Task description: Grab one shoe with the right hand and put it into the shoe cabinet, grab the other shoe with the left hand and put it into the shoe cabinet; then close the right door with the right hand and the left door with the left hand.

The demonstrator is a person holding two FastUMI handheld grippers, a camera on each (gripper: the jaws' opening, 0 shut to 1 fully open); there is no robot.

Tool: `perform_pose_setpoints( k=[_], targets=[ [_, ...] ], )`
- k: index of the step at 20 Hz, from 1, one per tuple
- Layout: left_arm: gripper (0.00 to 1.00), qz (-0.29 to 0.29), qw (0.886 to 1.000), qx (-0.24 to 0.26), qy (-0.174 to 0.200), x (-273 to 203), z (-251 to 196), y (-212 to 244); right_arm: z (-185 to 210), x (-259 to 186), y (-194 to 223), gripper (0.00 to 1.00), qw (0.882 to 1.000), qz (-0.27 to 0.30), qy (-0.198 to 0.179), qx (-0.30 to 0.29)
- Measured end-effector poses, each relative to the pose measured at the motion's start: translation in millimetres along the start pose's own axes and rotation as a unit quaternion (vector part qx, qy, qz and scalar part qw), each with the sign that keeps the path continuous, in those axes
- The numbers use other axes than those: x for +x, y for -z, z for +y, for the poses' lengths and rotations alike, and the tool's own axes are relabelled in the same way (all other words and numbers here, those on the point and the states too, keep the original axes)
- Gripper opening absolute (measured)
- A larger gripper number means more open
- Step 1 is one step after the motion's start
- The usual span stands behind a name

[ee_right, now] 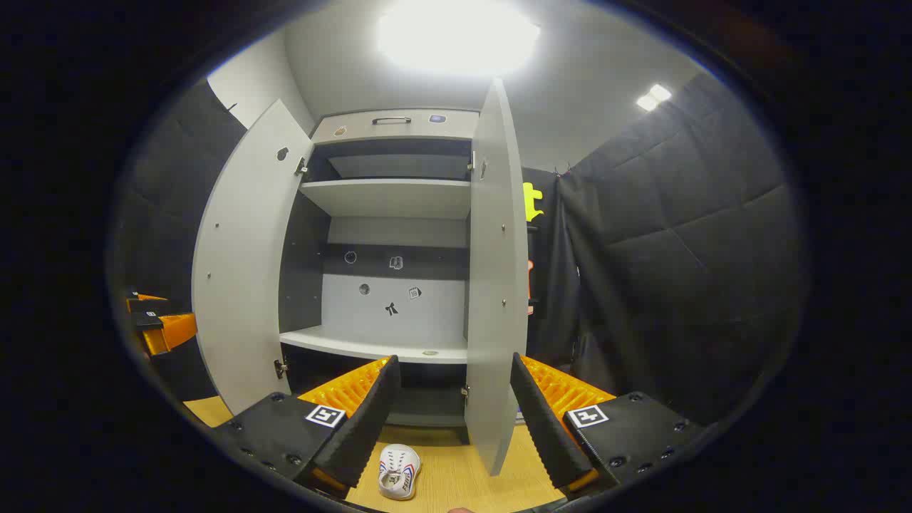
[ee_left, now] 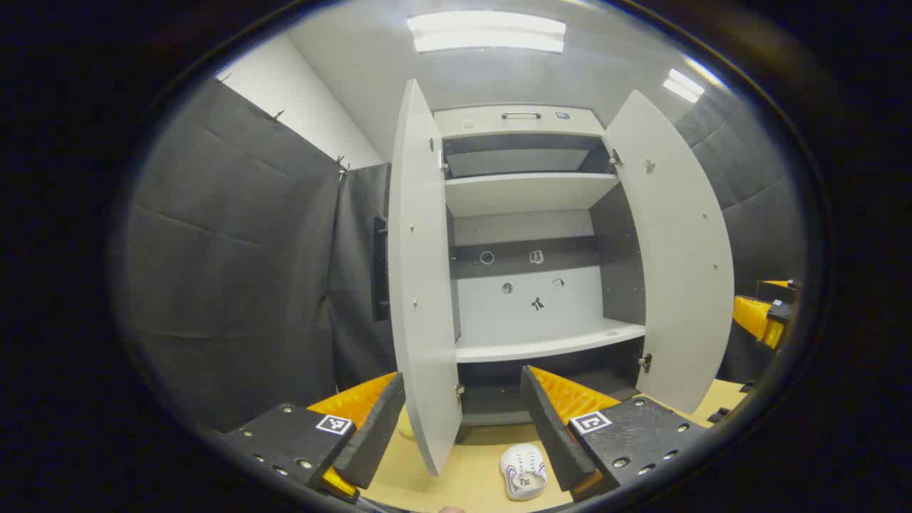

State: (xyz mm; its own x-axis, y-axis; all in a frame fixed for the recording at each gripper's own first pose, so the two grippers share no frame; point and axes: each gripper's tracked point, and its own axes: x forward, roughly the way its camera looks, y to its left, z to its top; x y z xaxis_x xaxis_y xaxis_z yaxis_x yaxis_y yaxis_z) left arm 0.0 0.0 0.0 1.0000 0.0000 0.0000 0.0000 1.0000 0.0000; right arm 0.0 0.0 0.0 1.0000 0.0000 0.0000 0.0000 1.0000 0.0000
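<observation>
Looking along the left gripper (ee_left: 462,410), its fingers stood spread and empty, a white shoe (ee_left: 524,470) on the wooden floor (ee_left: 470,474) before the open shoe cabinet (ee_left: 527,235). Along the right gripper (ee_right: 450,402), likewise spread and empty, the shoe (ee_right: 399,471) lay below the right door (ee_right: 497,285).

The cabinet (ee_right: 388,214) stands with both doors open. One shoe (ee_right: 399,471) lies on the floor before it, between the right gripper's (ee_right: 450,406) spread fingers.
</observation>
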Motion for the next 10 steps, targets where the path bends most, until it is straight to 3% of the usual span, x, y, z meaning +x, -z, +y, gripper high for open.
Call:
perform_pose_setpoints(
  k=[10],
  targets=[
    [1.0, 0.0, 1.0, -0.002, -0.002, 0.3, -0.1, -0.4, 2.6, 4.2, -1.2, 0.97, 1.0, -0.003, 0.0, 0.003]
  ],
)
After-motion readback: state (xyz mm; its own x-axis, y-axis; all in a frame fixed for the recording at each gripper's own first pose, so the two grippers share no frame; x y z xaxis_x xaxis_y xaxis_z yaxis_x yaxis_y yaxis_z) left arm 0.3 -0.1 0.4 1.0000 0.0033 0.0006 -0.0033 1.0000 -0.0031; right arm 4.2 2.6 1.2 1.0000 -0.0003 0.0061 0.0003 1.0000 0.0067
